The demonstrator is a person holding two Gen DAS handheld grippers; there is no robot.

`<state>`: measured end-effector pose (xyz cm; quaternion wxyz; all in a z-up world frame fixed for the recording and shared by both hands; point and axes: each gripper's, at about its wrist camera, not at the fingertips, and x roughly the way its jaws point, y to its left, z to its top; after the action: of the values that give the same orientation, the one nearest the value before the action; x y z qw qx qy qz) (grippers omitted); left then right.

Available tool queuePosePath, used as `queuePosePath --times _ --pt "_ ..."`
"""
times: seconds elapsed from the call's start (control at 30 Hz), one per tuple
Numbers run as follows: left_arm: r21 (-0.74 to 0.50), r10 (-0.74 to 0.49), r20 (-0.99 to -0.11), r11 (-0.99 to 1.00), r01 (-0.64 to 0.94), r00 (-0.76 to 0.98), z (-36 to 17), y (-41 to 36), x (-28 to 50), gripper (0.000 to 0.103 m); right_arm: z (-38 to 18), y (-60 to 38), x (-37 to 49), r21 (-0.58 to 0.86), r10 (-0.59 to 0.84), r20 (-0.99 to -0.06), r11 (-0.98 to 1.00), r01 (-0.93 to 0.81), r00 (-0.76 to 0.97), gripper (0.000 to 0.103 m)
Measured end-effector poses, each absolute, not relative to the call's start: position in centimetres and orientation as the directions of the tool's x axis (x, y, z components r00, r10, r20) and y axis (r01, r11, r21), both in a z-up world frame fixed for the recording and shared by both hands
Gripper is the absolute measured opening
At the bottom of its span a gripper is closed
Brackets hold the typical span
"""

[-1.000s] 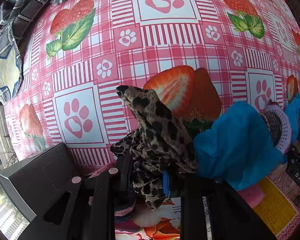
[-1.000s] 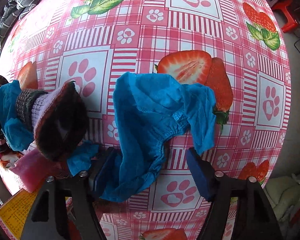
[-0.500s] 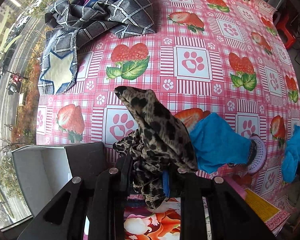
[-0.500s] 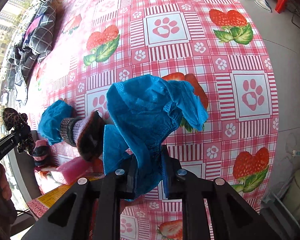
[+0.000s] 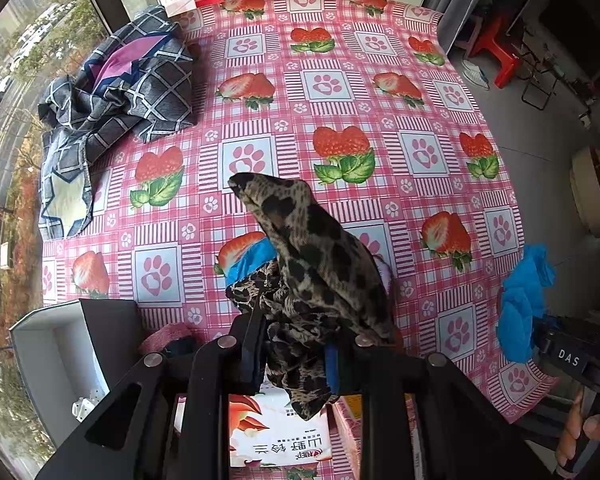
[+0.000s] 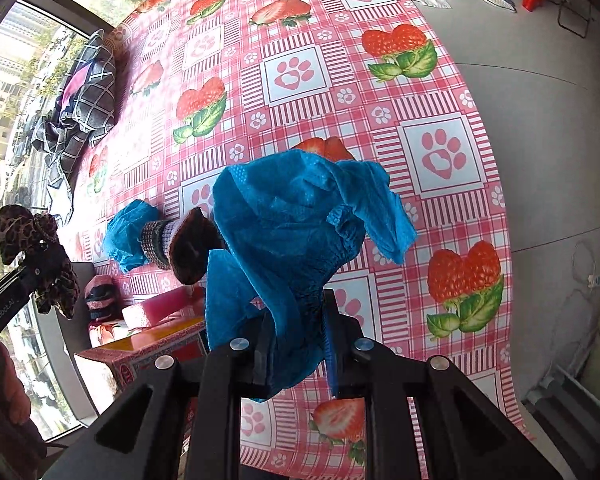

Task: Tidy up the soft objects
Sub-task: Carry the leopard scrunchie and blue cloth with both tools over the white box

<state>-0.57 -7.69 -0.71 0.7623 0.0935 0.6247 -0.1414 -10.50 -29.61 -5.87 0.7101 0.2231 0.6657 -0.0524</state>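
Note:
My left gripper [image 5: 294, 344] is shut on a leopard-print cloth [image 5: 316, 256] and holds it high above the strawberry-patterned table [image 5: 340, 80]. The same cloth [image 6: 32, 248] shows at the left edge of the right wrist view. My right gripper [image 6: 296, 344] is shut on a blue fabric cover [image 6: 300, 224], lifted off the table; that cover [image 5: 520, 304] hangs at the right of the left wrist view. A second blue cover [image 6: 130, 236] with a knitted sock [image 6: 180, 244] lies on the table below.
A dark checked blanket [image 5: 120, 92] is bunched at the table's far left. A grey open box [image 5: 56, 344] sits at the near left edge. A pink sponge [image 6: 160, 308], a printed packet [image 5: 276, 428] and a red-yellow box [image 6: 148, 348] lie near it. Red stools [image 5: 496, 52] stand on the floor.
Both grippers have risen well above the table with their cloths. The right jaws closed from open onto the blue cover; the left stayed shut on the leopard cloth.

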Motion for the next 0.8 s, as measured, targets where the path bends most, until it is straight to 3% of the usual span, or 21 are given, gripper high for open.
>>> queuePosePath --times 0.33,0.8 --pt "-0.053 -0.188 -0.96 0.851 0.523 0.208 2.1 -15.9 -4.6 0.025 -3.8 -30.8 -14.5 0.166 0.126 -0.985 0.889 0.427 0.121 0.019" --pt "-0.173 -0.277 -0.961 0.638 0.75 0.015 1.6 -20.7 -14.8 0.025 -4.1 -31.5 -20.1 0.133 0.107 -0.991 0.859 0.494 0.08 0.019"
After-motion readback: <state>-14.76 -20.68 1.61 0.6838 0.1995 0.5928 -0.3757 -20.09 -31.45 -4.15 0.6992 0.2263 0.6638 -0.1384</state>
